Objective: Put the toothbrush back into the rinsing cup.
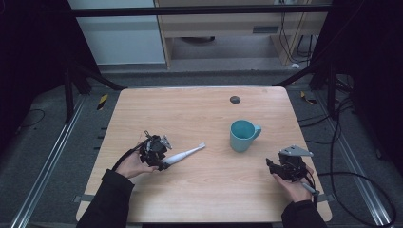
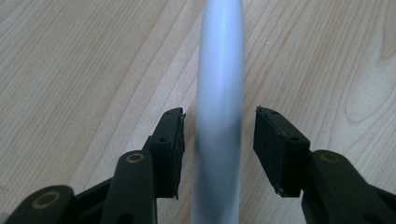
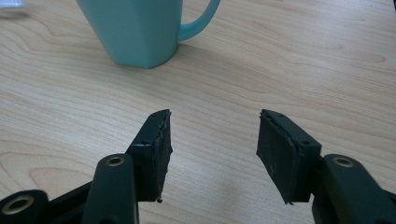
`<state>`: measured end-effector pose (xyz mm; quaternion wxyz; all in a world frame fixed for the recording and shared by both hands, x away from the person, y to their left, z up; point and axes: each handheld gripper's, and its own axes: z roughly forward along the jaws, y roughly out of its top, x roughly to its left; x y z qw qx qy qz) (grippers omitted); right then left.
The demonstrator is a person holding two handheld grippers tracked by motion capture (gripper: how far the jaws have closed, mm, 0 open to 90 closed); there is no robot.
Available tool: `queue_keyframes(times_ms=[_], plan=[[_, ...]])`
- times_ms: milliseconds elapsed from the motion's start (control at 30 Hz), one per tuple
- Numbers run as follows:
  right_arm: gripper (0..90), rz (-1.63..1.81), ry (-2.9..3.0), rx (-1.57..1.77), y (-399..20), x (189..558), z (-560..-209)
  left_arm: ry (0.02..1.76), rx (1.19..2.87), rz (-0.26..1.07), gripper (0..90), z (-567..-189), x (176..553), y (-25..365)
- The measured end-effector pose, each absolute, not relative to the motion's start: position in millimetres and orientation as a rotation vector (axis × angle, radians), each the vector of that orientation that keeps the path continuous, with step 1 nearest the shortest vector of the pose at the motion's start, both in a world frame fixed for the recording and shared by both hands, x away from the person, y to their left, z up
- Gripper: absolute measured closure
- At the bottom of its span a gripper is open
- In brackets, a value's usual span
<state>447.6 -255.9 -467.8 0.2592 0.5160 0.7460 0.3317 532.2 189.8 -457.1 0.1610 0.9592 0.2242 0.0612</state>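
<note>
Because the left tongs (image 2: pixel 218 140) straddle the toothbrush (image 2: pixel 219 93) handle with small gaps, the pads are not clamped yet. At the near right of the bench (image 1: pixel 199 199), the right tongs (image 3: pixel 212 144) wait apart and empty before the mug (image 3: pixel 140 28).

White electric toothbrush (image 1: pixel 184 154) flat on table, head toward teal mug (image 1: pixel 242 135).

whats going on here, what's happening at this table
A person works at a wooden table with a gripper in each hand. The left gripper straddles the handle of a white toothbrush lying flat, its jaws not yet touching it. The right gripper is open and empty, pointed at a teal mug standing upright nearby.
</note>
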Motion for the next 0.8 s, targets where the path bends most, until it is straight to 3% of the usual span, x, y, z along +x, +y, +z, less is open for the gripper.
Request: queue_keyframes(times_ms=[400,800], plan=[[44.6,0.892,2.028,1.395,-256,448,-468,0.635,2.814,0.118,63.8,-464,542,182],[44.7,0.892,2.028,1.399,-256,448,-468,0.629,2.835,0.087,65.7,-463,546,179]])
